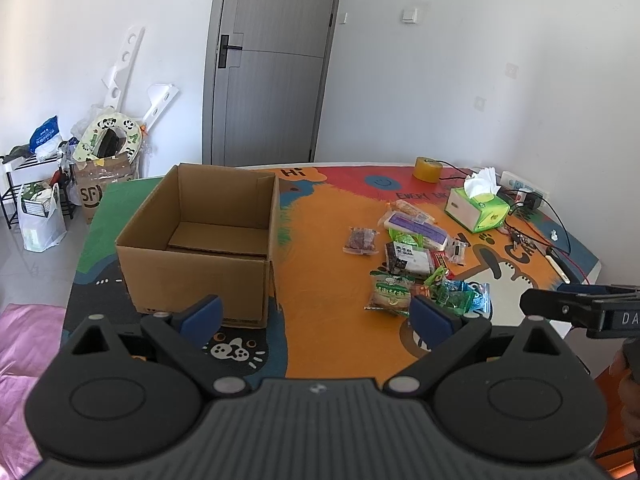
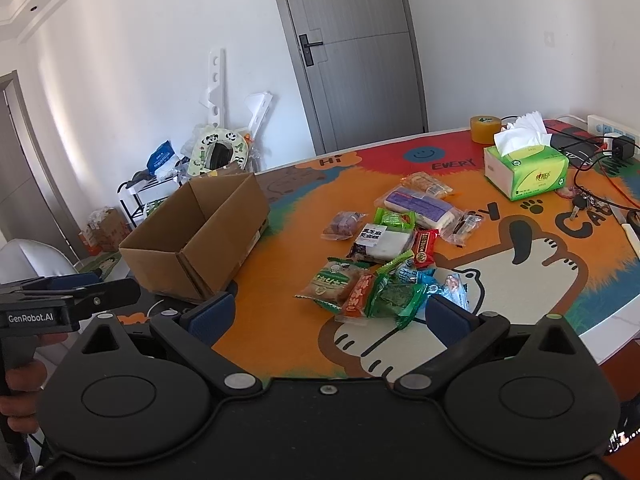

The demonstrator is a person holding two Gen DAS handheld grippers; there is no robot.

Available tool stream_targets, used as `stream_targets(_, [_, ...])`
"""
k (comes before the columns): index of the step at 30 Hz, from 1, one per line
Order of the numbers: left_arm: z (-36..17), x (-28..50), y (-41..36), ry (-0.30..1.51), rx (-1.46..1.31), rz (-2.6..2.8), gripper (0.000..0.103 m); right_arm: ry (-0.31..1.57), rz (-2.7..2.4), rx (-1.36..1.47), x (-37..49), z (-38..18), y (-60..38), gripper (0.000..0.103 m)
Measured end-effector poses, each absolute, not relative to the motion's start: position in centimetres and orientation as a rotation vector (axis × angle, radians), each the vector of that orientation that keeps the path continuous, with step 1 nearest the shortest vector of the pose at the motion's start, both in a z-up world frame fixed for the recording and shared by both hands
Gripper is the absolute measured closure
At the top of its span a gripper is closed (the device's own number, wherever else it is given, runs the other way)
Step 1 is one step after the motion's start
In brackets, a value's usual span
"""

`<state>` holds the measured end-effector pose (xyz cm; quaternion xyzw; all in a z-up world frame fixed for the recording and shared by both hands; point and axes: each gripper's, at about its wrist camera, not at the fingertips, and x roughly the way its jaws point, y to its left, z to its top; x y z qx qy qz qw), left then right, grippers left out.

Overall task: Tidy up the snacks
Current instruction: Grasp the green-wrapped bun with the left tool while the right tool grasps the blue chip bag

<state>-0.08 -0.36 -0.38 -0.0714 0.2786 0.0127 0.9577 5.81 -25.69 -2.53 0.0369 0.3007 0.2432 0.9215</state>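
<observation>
Left claw [image 1: 316, 316] spread wide and empty, right claw [image 2: 328, 314] likewise, snack packets [image 2: 384, 256] mid-bench, cardboard box [image 1: 200, 240] empty near the left edge

— What can be read here?
— "GenRobot.AI" on the left tongs [image 2: 76, 286], at nine o'clock. "Hi" and "EVERY" are painted on the tabletop [image 2: 280, 248], toward twelve.
— Anything else?
— "SF" on a floor carton [image 1: 100, 184], at ten o'clock. The snack labels are too small.
</observation>
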Motion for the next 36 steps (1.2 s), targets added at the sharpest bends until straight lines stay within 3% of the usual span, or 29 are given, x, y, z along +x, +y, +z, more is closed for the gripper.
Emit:
stream_targets(22, [-4.2,4.5,-3.8,0.555,-0.160,-0.066,0.006,0.600,0.458,0.122,10.0,-7.8,-28.9,0.002])
stream_targets(27, [-5.1,5.7,-4.7,0.562,-0.164,-0.083,0.010,0.621,0.454,0.153,11.3,-9.2,-29.7,0.015])
stream_targets(33, [-6.6,8.0,-5.8,0.590,-0.181,-0.088,0.017,0.622,0.428,0.166,12.9,-10.9,-30.6,0.039])
stream_targets(36, [-7.3,9.0,-6.4,0.604,-0.178,-0.095,0.019,0.625,0.411,0.193,13.6,-11.7,-31.2,0.043])
